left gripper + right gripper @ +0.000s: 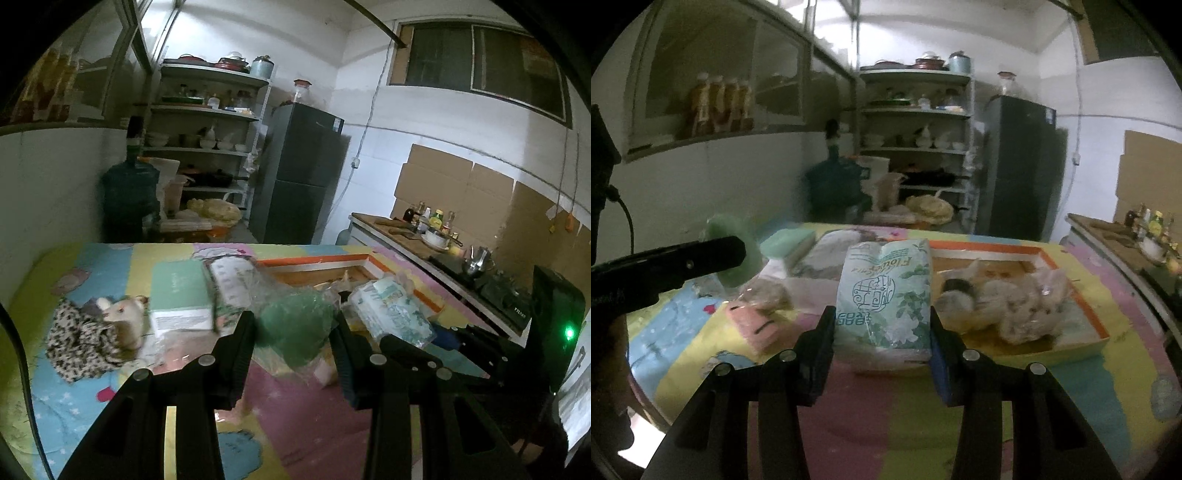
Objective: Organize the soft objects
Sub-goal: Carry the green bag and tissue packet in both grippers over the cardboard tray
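My left gripper point(293, 332) is shut on a green soft object in clear plastic wrap point(295, 325) and holds it above the colourful mat; it also shows in the right wrist view point(737, 254). My right gripper point(882, 328) is shut on a pack of tissues point(886, 295) with a flower print, also seen in the left wrist view point(391, 310). An orange-rimmed tray point(1071, 347) to the right holds a bagged beige plush toy point(1015, 302). A leopard-print plush point(88, 336) lies on the left.
A pale green box point(181, 291) and a bagged pack point(232, 280) lie on the mat behind the left gripper. A pink item point(757, 325) lies on the left in the right wrist view. A counter with bottles point(436, 229) stands to the right, shelves and a fridge point(299, 173) behind.
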Available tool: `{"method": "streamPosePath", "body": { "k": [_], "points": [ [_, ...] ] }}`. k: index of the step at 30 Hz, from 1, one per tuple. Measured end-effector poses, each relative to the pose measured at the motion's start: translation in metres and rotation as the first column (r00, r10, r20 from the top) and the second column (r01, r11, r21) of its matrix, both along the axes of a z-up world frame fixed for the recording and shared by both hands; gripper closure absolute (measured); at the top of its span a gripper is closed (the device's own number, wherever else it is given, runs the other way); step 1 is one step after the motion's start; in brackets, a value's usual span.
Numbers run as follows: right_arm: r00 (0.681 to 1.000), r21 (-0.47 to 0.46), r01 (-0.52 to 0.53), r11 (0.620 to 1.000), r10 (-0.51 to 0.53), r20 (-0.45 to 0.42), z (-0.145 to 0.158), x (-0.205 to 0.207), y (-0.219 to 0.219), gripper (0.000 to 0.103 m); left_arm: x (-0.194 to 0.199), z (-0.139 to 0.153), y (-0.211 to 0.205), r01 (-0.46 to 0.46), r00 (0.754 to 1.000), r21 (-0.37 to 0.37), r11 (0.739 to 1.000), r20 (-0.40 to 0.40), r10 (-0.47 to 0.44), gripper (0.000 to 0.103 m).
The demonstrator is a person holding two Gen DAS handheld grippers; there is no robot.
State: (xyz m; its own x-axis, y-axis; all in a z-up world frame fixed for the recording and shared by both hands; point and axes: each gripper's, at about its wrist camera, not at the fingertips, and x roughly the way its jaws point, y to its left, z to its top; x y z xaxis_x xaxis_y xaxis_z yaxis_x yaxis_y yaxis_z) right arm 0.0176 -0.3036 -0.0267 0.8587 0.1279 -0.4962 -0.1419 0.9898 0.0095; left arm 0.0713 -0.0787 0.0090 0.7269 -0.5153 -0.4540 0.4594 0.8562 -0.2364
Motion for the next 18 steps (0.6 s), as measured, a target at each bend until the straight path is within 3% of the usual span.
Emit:
{"method": "streamPosePath", "body": {
  "k": [18],
  "points": [
    [0.994,-0.024,0.096,0.995,-0.095,0.053,0.011,0.005,-0.086,0.057,0.032,0.009,-0.092,0.016,0.998,0.039,0.999,-0.057,-0.013,0.062]
  ]
}}
